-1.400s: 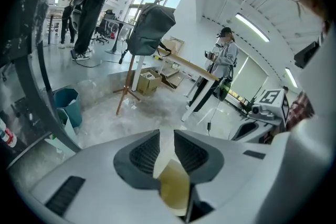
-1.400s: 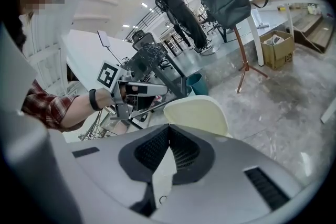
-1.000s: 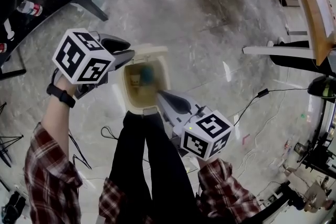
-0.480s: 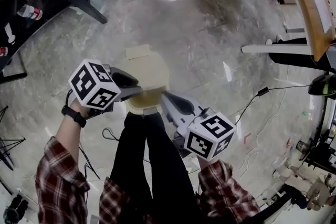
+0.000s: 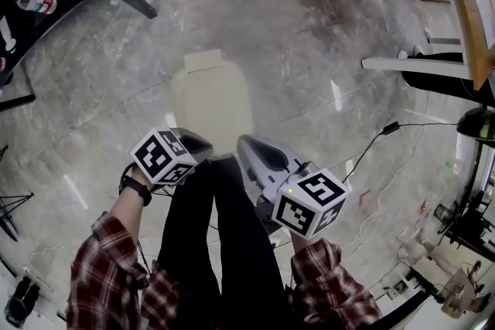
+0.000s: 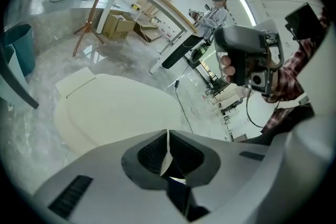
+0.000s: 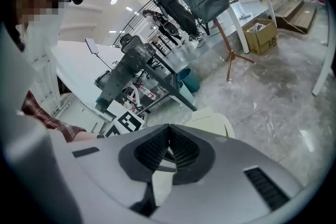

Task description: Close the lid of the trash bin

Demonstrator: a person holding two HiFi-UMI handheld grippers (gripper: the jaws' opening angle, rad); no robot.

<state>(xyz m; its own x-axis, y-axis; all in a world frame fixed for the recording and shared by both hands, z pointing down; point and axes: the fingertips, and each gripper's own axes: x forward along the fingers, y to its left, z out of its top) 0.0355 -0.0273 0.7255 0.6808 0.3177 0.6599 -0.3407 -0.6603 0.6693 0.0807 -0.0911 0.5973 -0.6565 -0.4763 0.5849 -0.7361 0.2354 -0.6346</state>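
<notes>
Nearest, at the head view's bottom centre, two grippers were both pressed together on nothing: left gripper (image 5: 203, 145), right gripper (image 5: 245, 144). Just beyond their tips, mid-frame, stood one cream bin (image 5: 210, 100), its lid (image 6: 105, 110) flat down, contents hidden. Farther, at the left gripper view's left edge, stood one teal tub (image 6: 17, 50).

Head view looks steeply down; both gripper views near, sharing bin lid (image 5: 210, 100).
</notes>
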